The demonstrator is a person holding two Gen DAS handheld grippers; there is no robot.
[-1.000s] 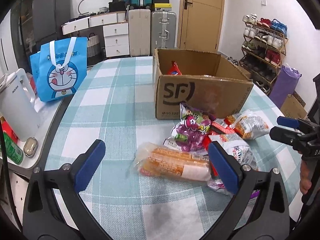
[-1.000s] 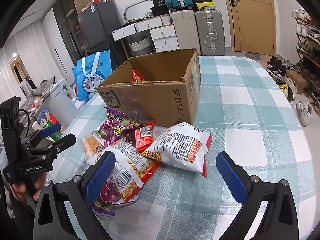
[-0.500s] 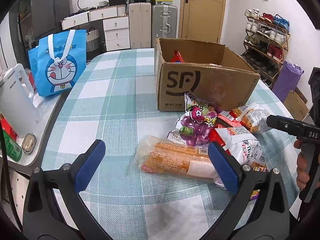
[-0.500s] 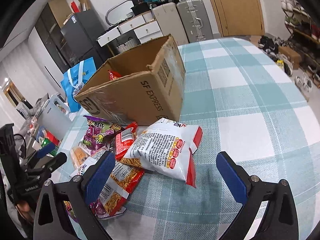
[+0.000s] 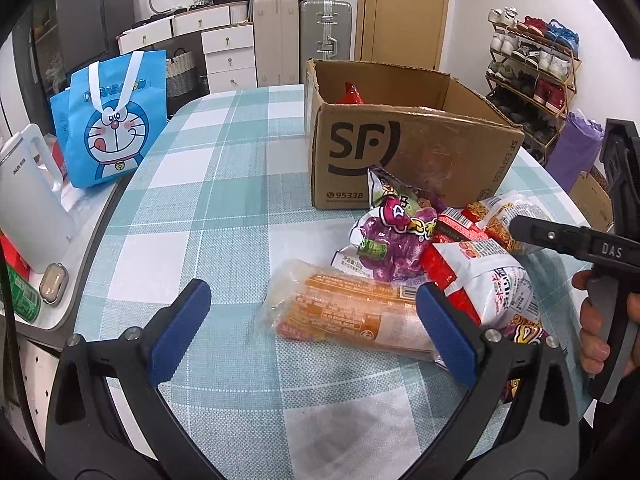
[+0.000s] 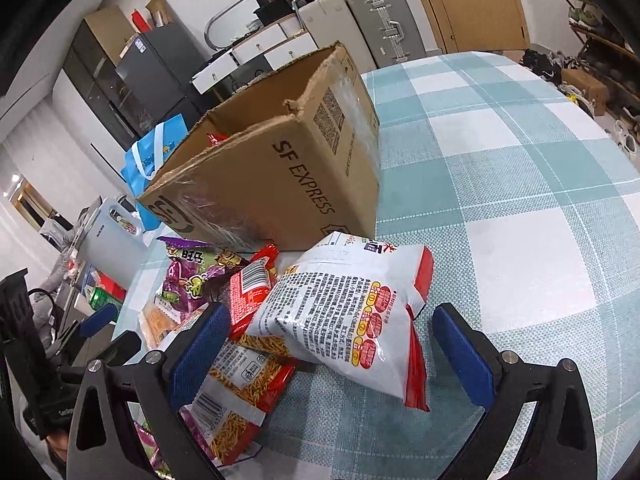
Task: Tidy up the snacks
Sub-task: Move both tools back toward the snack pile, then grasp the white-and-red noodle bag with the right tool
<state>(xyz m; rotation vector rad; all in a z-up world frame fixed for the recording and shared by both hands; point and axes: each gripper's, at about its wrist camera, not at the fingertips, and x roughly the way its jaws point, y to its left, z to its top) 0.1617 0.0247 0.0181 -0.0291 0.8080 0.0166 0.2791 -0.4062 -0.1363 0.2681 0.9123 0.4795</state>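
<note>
- Left wrist view: the left gripper hangs over a woven teal-and-white checked tablecloth, its blue-padded jaws spread wide and holding nothing.
- Between the pads lies a long clear-plastic pack of orange wafers, flat on the cloth.
- Just behind it, a crinkled purple snack bag leans on the front of a corrugated cardboard box with open top; a red packet pokes up inside.
- Right of the wafers sits a puffy white-and-red bag; the black arm of the right gripper reaches over the pile, a hand on its handle.
- A blue fabric tote stands off the table's left edge.
- Right wrist view: the right gripper also has its jaws apart and empty — a glossy white pillow-shaped noodle-snack bag lies between the pads, resting on a flatter red-edged bag.
- The box stands just behind the pile.
</note>
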